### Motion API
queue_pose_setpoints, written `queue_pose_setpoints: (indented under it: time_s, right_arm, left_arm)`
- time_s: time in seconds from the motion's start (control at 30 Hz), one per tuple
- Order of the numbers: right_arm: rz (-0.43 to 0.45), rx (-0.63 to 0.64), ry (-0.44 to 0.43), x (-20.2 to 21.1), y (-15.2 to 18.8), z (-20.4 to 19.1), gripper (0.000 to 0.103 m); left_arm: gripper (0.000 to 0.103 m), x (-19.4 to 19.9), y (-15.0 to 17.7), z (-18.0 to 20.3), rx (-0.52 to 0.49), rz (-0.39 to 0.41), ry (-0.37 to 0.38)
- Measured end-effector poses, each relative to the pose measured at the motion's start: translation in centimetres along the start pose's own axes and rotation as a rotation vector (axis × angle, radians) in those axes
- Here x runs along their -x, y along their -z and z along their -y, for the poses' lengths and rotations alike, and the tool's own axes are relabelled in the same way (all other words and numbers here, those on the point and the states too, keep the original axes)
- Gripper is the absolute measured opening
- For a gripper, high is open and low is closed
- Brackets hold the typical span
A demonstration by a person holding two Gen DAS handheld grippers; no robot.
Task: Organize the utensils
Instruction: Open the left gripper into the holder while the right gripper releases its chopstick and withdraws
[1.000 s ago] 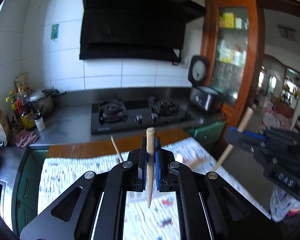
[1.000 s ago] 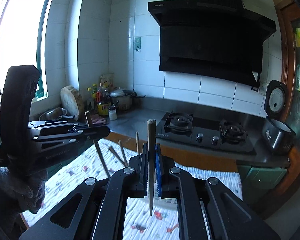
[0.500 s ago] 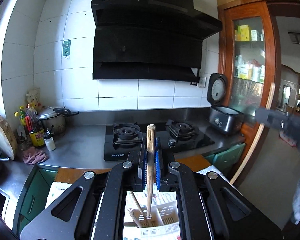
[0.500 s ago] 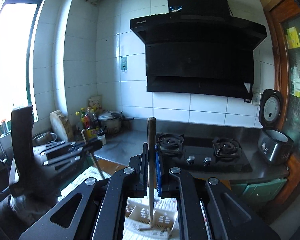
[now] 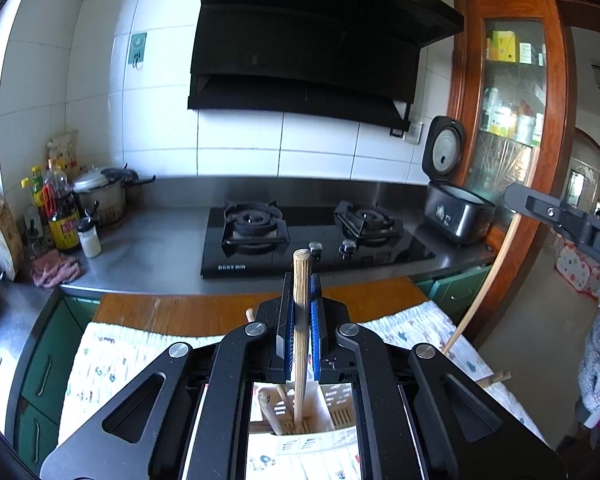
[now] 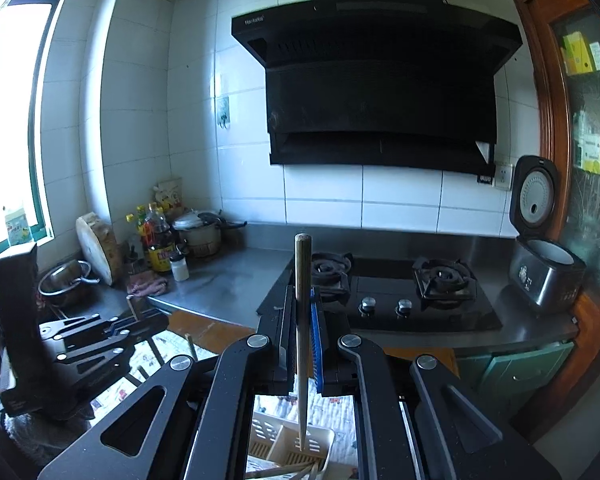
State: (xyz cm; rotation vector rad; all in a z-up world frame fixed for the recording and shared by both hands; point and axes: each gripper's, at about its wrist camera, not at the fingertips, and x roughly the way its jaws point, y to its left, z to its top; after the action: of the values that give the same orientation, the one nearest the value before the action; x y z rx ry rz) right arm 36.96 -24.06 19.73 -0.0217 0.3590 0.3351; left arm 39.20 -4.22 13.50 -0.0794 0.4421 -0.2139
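My left gripper (image 5: 301,312) is shut on a wooden chopstick (image 5: 300,320) held upright; its lower tip dips into a white slotted utensil holder (image 5: 340,408) that holds other chopsticks. My right gripper (image 6: 302,320) is shut on a second wooden chopstick (image 6: 301,340), upright, its tip just above or inside the same white holder (image 6: 284,440). The right gripper shows at the right edge of the left wrist view (image 5: 568,220) with its chopstick (image 5: 484,288) hanging down. The left gripper shows at the left of the right wrist view (image 6: 100,344).
A patterned cloth (image 5: 112,360) covers a wooden table (image 5: 188,308); loose chopsticks (image 5: 496,378) lie on it. Behind are a steel counter (image 5: 156,248), a gas stove (image 5: 308,236), a rice cooker (image 5: 456,208), bottles (image 5: 60,216) and a pot (image 5: 100,196).
Both grippers rose and moved over the white holder, then lowered slightly; the chopstick tips now point down into it. Both stay shut on their chopsticks.
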Motion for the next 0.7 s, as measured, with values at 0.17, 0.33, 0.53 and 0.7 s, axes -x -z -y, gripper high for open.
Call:
queue_pose_setpoints:
  time_s: [0.17, 0.33, 0.53, 0.7]
  right_arm:
    - [-0.043, -0.001, -0.005, -1.5, 1.9, 0.1, 0.007]
    - [-0.086, 0.002, -0.005, -2.5, 3.9, 0.1, 0.007]
    - [-0.128, -0.001, -0.001, -3.5, 5.9, 0.3, 0.007]
    - [-0.153, 0.003, -0.005, -3.8, 6.9, 0.3, 0.007]
  left_arm:
    - [0.006, -0.6, 0.9, -0.5, 0.019, -0.026, 0.010]
    - [0.006, -0.9, 1.4, -0.8, 0.024, -0.039, 0.010]
    - [0.006, -1.2, 1.9, -0.9, 0.024, -0.061, 0.011]
    - [0.006, -1.3, 2.3, -0.9, 0.026, -0.074, 0.011]
